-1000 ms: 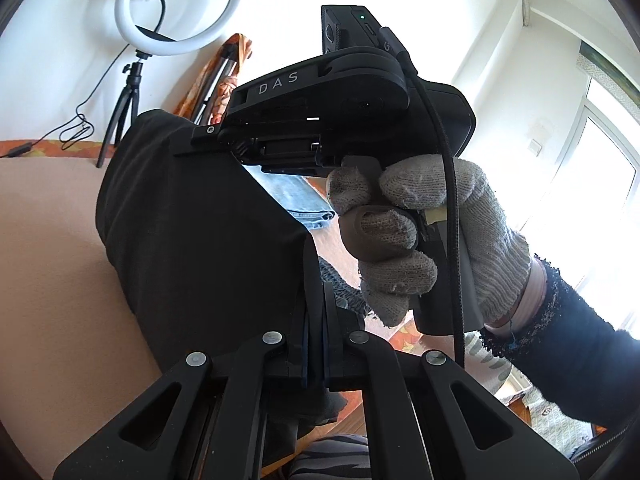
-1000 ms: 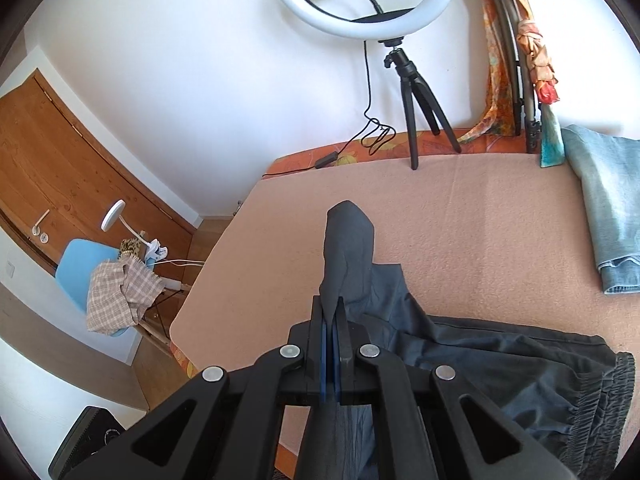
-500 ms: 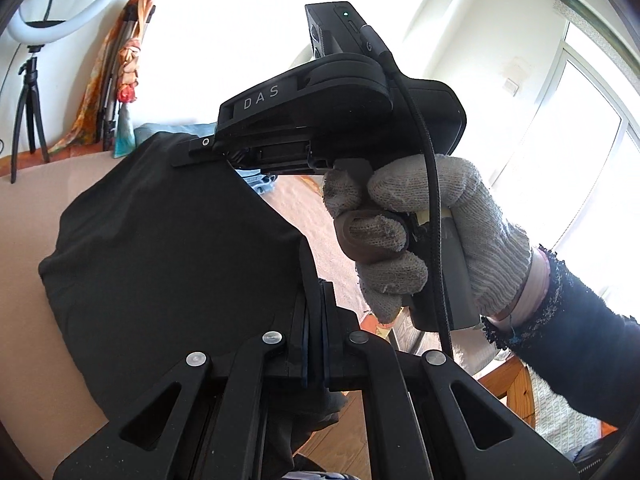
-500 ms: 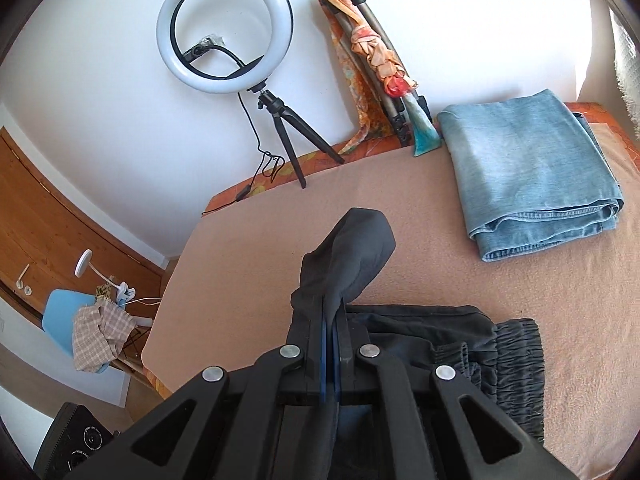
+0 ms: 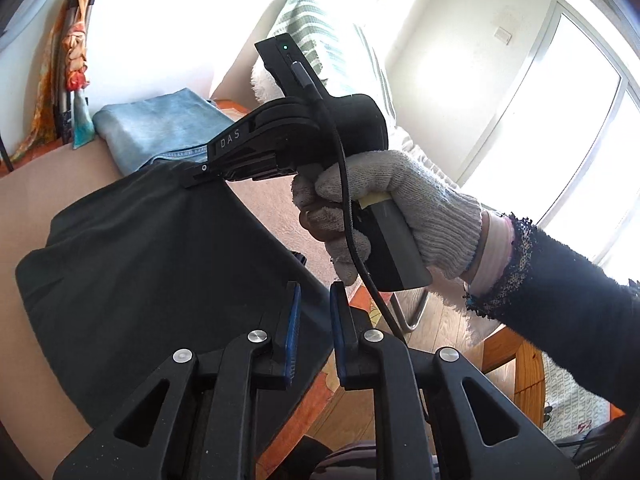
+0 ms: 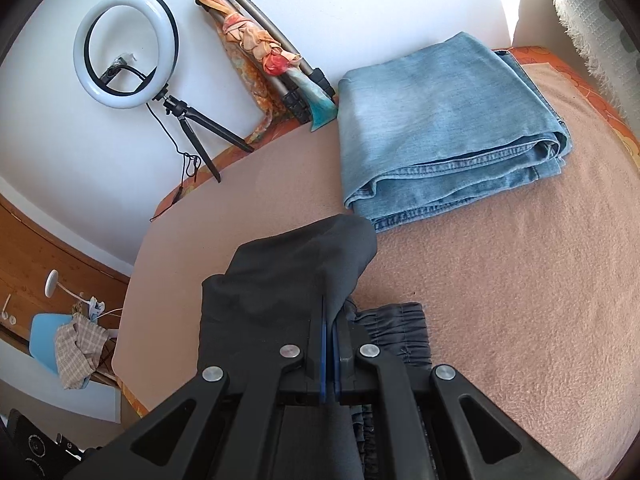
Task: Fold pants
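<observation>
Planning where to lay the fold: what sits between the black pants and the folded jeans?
Nothing. In the right wrist view only bare tan blanket separates the black pants from the folded jeans; the raised fold nearly reaches the jeans' hem.

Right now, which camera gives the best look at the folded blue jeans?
The right wrist view: the jeans lie whole and unobstructed on the bed, folds and hems clear. The left wrist view shows only part of the jeans, cut off by the black pants and the right gripper.
</observation>
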